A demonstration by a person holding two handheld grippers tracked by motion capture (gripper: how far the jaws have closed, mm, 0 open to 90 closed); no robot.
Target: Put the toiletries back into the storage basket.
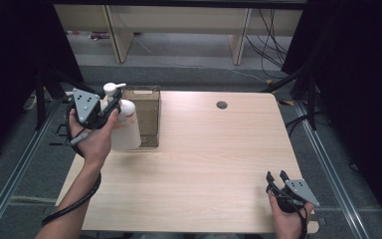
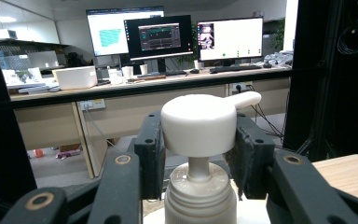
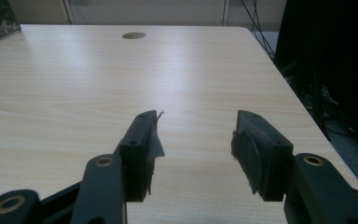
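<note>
Over at the far left corner of the bench (image 1: 214,164), the left gripper (image 1: 110,107) has its fingers (image 2: 150,149) clamped about half open on either side of the white pump head of the pump bottle (image 1: 124,127), which stands upright just beside an open cardboard box (image 1: 146,112) on that edge. Near the right end of the near edge, the right gripper (image 1: 277,178) sits low over bare wood, its fingers (image 3: 142,142) spread wide with nothing between them.
</note>
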